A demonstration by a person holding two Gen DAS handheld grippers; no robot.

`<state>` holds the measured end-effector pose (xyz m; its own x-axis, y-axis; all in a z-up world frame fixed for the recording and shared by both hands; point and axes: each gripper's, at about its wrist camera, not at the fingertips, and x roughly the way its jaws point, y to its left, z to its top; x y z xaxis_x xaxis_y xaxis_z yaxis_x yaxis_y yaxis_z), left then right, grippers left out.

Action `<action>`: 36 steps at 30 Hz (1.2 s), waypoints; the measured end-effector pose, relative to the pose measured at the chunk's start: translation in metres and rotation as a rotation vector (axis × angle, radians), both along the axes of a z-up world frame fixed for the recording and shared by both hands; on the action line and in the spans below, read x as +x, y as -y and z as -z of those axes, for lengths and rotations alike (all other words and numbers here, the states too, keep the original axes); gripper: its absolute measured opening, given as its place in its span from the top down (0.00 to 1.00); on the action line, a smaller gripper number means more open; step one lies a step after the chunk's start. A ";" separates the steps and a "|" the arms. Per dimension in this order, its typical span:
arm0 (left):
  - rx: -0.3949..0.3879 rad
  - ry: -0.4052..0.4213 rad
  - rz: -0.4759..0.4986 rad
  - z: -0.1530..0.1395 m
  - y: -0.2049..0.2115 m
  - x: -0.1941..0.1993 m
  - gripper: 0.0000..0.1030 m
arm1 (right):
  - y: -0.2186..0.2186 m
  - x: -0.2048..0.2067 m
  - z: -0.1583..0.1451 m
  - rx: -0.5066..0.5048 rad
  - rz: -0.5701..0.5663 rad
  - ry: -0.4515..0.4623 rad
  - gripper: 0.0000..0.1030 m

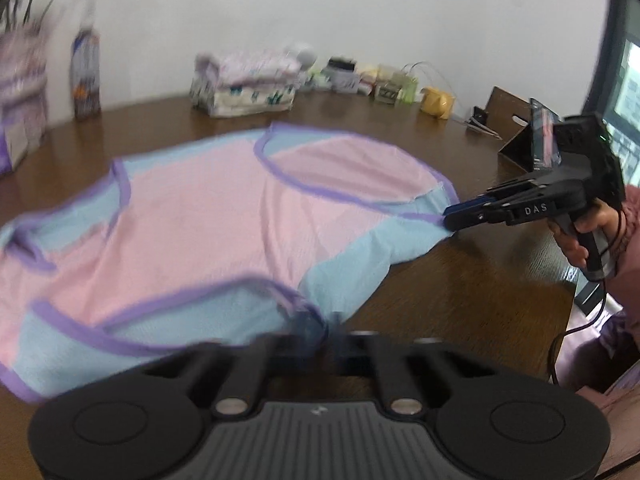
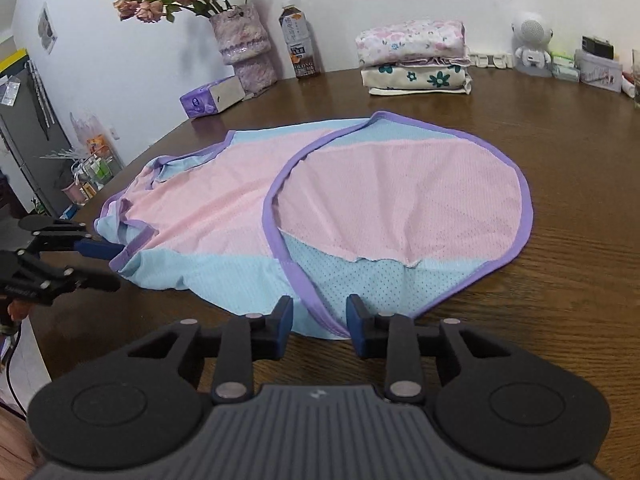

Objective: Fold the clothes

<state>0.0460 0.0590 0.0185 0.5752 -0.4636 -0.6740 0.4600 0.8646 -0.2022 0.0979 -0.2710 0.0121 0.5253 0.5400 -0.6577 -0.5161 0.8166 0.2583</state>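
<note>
A pink and light-blue mesh garment (image 1: 200,220) (image 2: 360,184) with purple trim lies spread on the brown wooden table (image 2: 560,160). One side is folded over into a rounded flap. My left gripper (image 1: 326,332) is blurred in its own view. Its fingers stand close together, shut on the purple-trimmed near edge. In the right wrist view the left gripper (image 2: 118,266) sits at the garment's left corner. My right gripper (image 2: 320,320) stands open, with the near purple hem lying in the gap between its pads. From the left wrist view the right gripper (image 1: 448,222) meets the garment's right corner.
A stack of folded clothes (image 2: 416,60) sits at the back by the wall. Left of it are a bottle (image 2: 300,44), a vase of dried flowers (image 2: 244,44) and a purple tissue box (image 2: 210,98). A hand (image 1: 580,236) holds the right gripper near the table's edge.
</note>
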 end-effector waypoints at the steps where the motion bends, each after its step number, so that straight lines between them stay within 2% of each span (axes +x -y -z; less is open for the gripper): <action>1: -0.023 -0.024 -0.012 0.002 -0.004 0.000 0.99 | -0.001 -0.001 0.000 -0.017 0.002 0.004 0.90; 2: -0.046 -0.046 -0.024 0.003 -0.009 -0.001 0.99 | -0.001 -0.001 0.000 -0.034 0.003 0.009 0.99; 4: -0.078 -0.078 -0.048 0.003 -0.019 -0.005 0.99 | 0.000 -0.004 -0.002 -0.061 0.004 0.004 0.99; 9: -0.078 -0.110 -0.075 0.000 -0.029 -0.017 0.99 | 0.000 -0.015 -0.008 -0.130 -0.007 -0.015 0.99; 15: -0.053 -0.112 -0.082 -0.003 -0.025 -0.021 0.98 | -0.006 -0.031 -0.011 -0.187 -0.025 -0.026 0.98; 17: -0.059 -0.094 -0.099 -0.007 -0.027 -0.023 0.96 | -0.007 -0.033 -0.013 -0.188 -0.020 -0.030 0.95; 20: -0.083 -0.042 -0.127 -0.017 -0.033 -0.029 0.75 | -0.002 -0.031 -0.018 -0.151 0.017 -0.032 0.89; 21: -0.096 -0.011 -0.140 -0.022 -0.035 -0.030 0.63 | 0.002 -0.030 -0.021 -0.137 0.046 -0.018 0.85; 22: -0.108 0.026 -0.155 -0.028 -0.035 -0.029 0.56 | 0.008 -0.028 -0.025 -0.122 0.081 -0.002 0.76; 23: -0.121 0.063 -0.170 -0.034 -0.036 -0.029 0.55 | 0.012 -0.025 -0.027 -0.110 0.115 0.013 0.67; 26: -0.138 0.096 -0.193 -0.037 -0.029 -0.015 0.54 | 0.022 -0.007 -0.028 -0.078 0.204 0.047 0.67; 31: -0.062 0.028 -0.251 -0.012 -0.020 0.012 0.54 | 0.019 0.019 -0.010 -0.094 0.228 0.033 0.69; 36: -0.105 0.004 -0.304 0.001 -0.034 0.013 0.55 | 0.038 0.013 0.000 -0.083 0.241 0.031 0.70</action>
